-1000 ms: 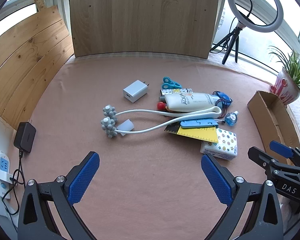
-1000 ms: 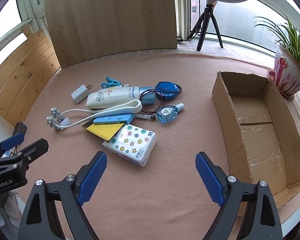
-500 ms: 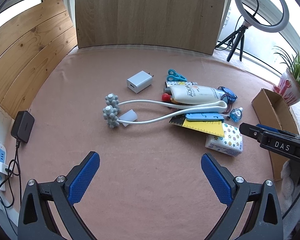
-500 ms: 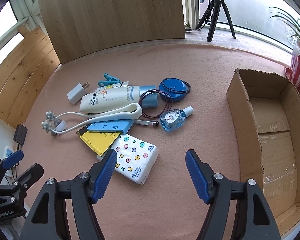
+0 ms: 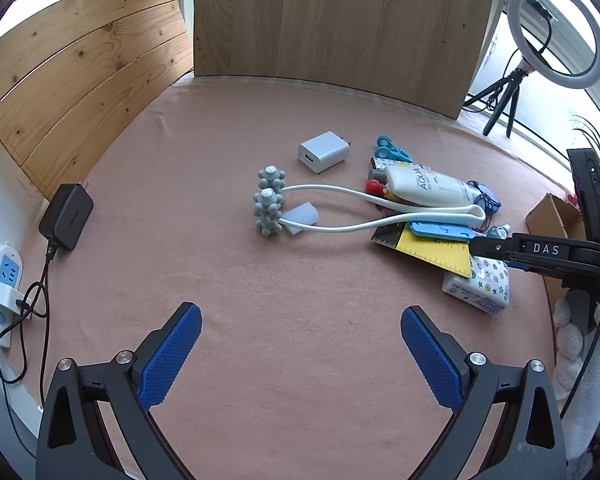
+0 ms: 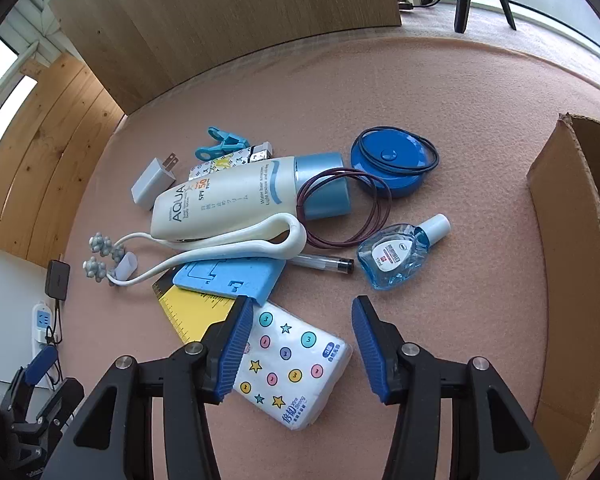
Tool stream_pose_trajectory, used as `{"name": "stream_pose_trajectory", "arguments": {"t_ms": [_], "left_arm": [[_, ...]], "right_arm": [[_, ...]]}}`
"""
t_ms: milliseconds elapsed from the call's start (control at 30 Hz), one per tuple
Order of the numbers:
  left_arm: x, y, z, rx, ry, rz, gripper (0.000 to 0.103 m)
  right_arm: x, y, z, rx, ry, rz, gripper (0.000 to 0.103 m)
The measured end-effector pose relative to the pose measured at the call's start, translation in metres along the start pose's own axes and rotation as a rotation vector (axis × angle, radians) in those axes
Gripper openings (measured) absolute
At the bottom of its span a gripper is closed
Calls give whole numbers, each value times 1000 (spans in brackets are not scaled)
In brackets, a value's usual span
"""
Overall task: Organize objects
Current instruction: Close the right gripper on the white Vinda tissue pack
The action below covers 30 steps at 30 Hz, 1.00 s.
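A pile of small items lies on the pink cloth: a white tissue pack with coloured dots, a yellow ruler, a blue stand, a white roller massager, a sunscreen tube, an eye-drop bottle, a pen, a blue round case and a grey charger. My right gripper hangs over the tissue pack, its jaws closing with the pack between them, pads not pressing. My left gripper is open over bare cloth, short of the massager.
An open cardboard box stands at the right. A power strip and a black adapter with cables sit at the left edge. Wooden boards wall the back and left. A ring light stands far right.
My right gripper has come down and forward over the tissue pack and its jaws have narrowed. In the left wrist view it now reaches across the pack. The left gripper shifted slightly lower.
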<state>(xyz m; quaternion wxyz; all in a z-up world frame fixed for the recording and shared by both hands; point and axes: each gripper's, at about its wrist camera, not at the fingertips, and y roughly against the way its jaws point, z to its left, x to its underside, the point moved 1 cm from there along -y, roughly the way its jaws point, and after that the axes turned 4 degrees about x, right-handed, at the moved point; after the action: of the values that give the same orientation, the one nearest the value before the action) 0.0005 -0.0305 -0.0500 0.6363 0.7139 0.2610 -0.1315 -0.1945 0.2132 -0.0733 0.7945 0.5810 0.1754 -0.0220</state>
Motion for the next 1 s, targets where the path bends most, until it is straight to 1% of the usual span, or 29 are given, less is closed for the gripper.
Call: {"name": "stream_pose_trajectory", "arguments": {"t_ms": [200,300,400,500,600,633,733,833,933,1000], "left_arm": [[2,-1,0,-3,11,5,101],[1,-2,-3,3,7,8,101],[1,-4,-6,9,3,14,100],[2,-6,-8,20,0,23,99],[3,-10,-12,40,-5,37,96],[4,-11,-14,46,-10,40,94],[7,-14,-20,65,-25,53,90],[9,-17,-27,105,-24,72,85],[11,-21,-37,170,-28,100,83],[10,-24,-46,217,-32,118,80]], "right_arm": [[4,-4,2,-43,-2,27,48],[10,-5,0,-87,-30,55,48],[19,-3,1,-106,-36,65,48],[28,-1,4,-123,-32,80,48],[38,0,9,-140,-15,98,48],[41,0,12,-149,-6,108,46],[51,2,21,-186,32,136,38],[52,4,24,-190,49,130,33],[48,7,17,-175,20,112,32],[45,8,10,-185,-10,111,32]]}}
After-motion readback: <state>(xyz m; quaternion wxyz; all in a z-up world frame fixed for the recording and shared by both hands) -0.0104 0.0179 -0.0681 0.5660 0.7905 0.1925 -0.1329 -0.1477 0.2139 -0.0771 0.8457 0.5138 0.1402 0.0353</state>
